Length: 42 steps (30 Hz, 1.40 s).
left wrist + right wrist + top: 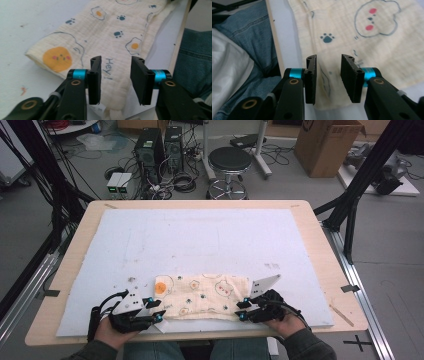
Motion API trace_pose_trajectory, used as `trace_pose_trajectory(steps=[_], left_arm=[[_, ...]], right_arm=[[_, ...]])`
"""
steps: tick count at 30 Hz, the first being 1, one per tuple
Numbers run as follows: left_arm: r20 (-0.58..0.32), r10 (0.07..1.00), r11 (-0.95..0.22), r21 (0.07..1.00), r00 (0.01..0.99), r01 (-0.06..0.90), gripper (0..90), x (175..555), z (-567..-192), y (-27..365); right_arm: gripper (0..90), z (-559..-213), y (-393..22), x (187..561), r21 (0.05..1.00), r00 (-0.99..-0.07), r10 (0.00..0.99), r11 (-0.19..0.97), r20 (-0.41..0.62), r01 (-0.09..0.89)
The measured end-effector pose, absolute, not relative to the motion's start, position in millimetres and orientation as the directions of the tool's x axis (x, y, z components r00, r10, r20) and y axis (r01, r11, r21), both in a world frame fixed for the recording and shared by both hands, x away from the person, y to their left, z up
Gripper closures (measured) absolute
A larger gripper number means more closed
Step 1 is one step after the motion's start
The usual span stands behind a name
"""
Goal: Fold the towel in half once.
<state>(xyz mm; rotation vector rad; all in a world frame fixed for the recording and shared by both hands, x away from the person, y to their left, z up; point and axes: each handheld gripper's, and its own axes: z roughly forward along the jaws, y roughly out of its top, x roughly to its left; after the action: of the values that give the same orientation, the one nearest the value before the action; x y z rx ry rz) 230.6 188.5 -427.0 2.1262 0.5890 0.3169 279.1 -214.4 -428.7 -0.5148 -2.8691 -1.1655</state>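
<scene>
The big white mat (pixel 200 235) on the worktop (pixel 75 270) is bare beyond the cloth (pixel 205 297), so there is lots of room there to move. The cloth lies flat near the front edge, between the left hand-held gripper (pixel 156 309) and the right hand-held gripper (pixel 243 310).

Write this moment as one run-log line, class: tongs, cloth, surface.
left tongs: open over cloth's near left edge | right tongs: open over near right edge | cloth: folded, flat, unheld | surface: white mat
</scene>
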Motion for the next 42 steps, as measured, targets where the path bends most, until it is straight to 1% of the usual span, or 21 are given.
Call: trace_pose_trajectory(steps=[2, 3, 5, 7, 10, 18, 22, 31, 39, 42], left_arm=[[0.022, 0.512, -0.530, 0.795, 0.859, 0.296, 60.1, 231.8, -430.1, 184.0], [0.026, 0.509, -0.551, 0.778, 0.860, 0.303, 62.2, 233.0, -431.9, 182.4], [0.029, 0.506, -0.582, 0.749, 0.862, 0.317, 67.3, 234.8, -436.3, 179.8], [0.021, 0.500, -0.582, 0.749, 0.866, 0.318, 70.0, 235.8, -438.5, 179.5], [0.028, 0.494, -0.590, 0.745, 0.869, 0.311, 74.3, 236.6, -437.9, 180.1], [0.032, 0.500, -0.584, 0.751, 0.865, 0.309, 83.6, 237.0, -437.9, 179.9], [0.031, 0.506, -0.581, 0.750, 0.862, 0.315, 85.0, 237.0, -437.7, 180.2], [0.032, 0.530, -0.557, 0.767, 0.848, 0.319, 86.4, 236.3, -434.5, 184.2], [0.034, 0.533, -0.541, 0.782, 0.846, 0.310, 86.6, 228.9, -430.5, 188.2], [0.030, 0.532, -0.549, 0.773, 0.846, 0.317, 86.6, 227.9, -431.7, 188.8]], right_arm=[[64.5, -430.6, -208.7, 278.7, 0.660, -0.951, 0.293, 0.695, 0.101, 0.285], [65.1, -432.3, -206.2, 279.0, 0.650, -0.954, 0.288, 0.710, 0.084, 0.272], [70.1, -432.3, -205.0, 279.3, 0.652, -0.954, 0.291, 0.712, 0.064, 0.261], [75.4, -432.1, -205.7, 281.2, 0.652, -0.951, 0.299, 0.707, 0.074, 0.273], [80.7, -431.3, -206.1, 282.8, 0.649, -0.950, 0.303, 0.707, 0.081, 0.281], [85.4, -421.1, -208.1, 286.3, 0.677, -0.945, 0.308, 0.674, 0.106, 0.296], [85.8, -412.4, -208.2, 285.7, 0.697, -0.948, 0.300, 0.659, 0.103, 0.284], [85.8, -401.5, -211.1, 276.3, 0.709, -0.952, 0.290, 0.652, 0.095, 0.269], [85.8, -411.0, -213.9, 268.4, 0.684, -0.952, 0.280, 0.671, 0.123, 0.286], [85.4, -416.0, -212.8, 267.4, 0.672, -0.951, 0.278, 0.680, 0.133, 0.293]])
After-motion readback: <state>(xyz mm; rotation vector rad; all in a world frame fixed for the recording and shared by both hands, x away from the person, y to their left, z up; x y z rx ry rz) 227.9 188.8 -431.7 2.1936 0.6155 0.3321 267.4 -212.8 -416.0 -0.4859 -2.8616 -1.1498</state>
